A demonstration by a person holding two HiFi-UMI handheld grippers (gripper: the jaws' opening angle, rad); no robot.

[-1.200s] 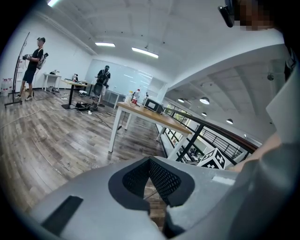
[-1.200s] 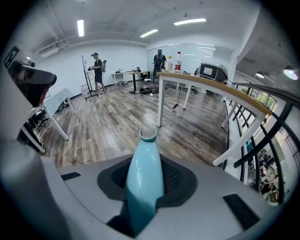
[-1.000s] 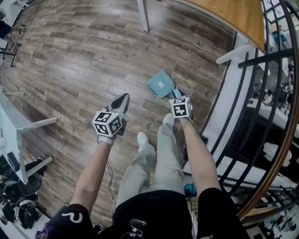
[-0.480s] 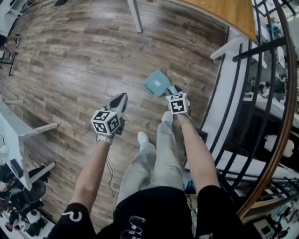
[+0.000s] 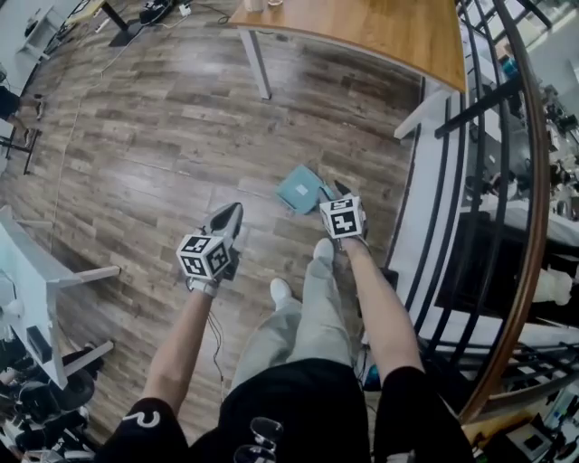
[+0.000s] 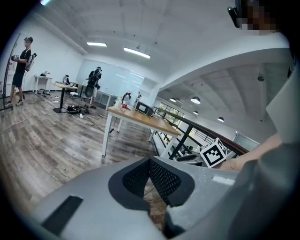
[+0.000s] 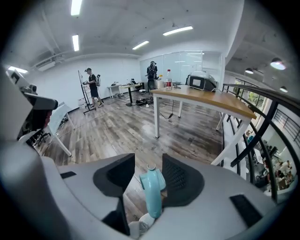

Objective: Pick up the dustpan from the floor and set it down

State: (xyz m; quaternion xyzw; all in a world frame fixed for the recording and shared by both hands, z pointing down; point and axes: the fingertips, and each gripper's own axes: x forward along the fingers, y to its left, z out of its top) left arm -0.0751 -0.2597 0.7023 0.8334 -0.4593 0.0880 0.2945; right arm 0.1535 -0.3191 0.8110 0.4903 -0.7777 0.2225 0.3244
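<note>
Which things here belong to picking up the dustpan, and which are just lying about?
Job: light blue plastic dustpan, handle between the open jaws of the right gripper; wooden plank floor.
Lying about: wooden-topped white-legged table; black metal railing; idle left gripper.

The left claw [image 6: 150, 161] points ahead, jaws together; the right claw [image 7: 147, 165] tilts downward, jaws apart.

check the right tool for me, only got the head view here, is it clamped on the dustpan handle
observer: no. The right gripper view shows the teal dustpan handle standing between the jaws of the right tool, with a clear gap to one pad, so it isn't pinched.
operator: ok and the other one, carrying anything
observer: nothing. In the left gripper view the left tool has its tips together with nothing between them.
</note>
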